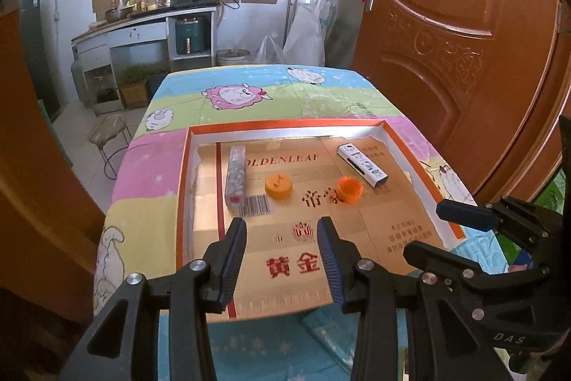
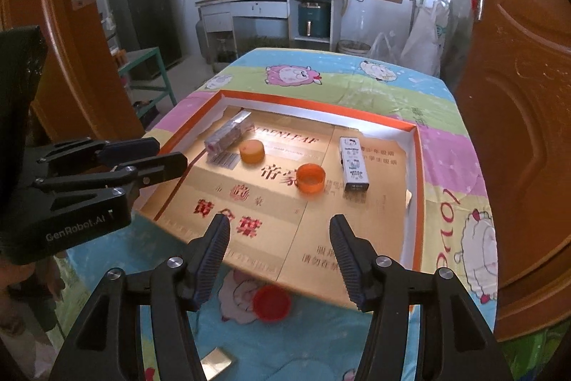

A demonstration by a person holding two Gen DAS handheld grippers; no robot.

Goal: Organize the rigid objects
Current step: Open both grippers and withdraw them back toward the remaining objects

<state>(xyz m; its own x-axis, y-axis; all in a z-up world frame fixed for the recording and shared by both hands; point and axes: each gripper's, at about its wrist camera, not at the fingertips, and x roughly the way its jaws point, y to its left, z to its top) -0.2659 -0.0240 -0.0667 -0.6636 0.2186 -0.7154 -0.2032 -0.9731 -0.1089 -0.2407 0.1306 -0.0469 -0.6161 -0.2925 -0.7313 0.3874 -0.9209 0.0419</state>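
A shallow orange-rimmed tray (image 1: 183,166) (image 2: 417,166), lined with gold printed card, lies on the cartoon-sheep cloth. Inside lie a long clear patterned box (image 1: 235,179) (image 2: 228,133), an orange cap with its top up (image 1: 278,186) (image 2: 252,151), an orange cap with its hollow up (image 1: 350,190) (image 2: 310,179) and a white carton (image 1: 362,165) (image 2: 353,165). My left gripper (image 1: 282,227) (image 2: 157,156) hangs open and empty over the tray's near end. My right gripper (image 2: 280,224) (image 1: 464,216) is open too; a blurred red cap (image 2: 272,302) sits on the cloth beneath it, free of the pads.
A small gold box (image 2: 216,361) lies on the cloth at the near edge. Brown wooden doors (image 1: 464,41) stand close on the right. Behind the table are a kitchen counter (image 2: 264,0), a dark fridge (image 2: 142,9), a stool (image 1: 107,131) and white sacks (image 1: 307,27).
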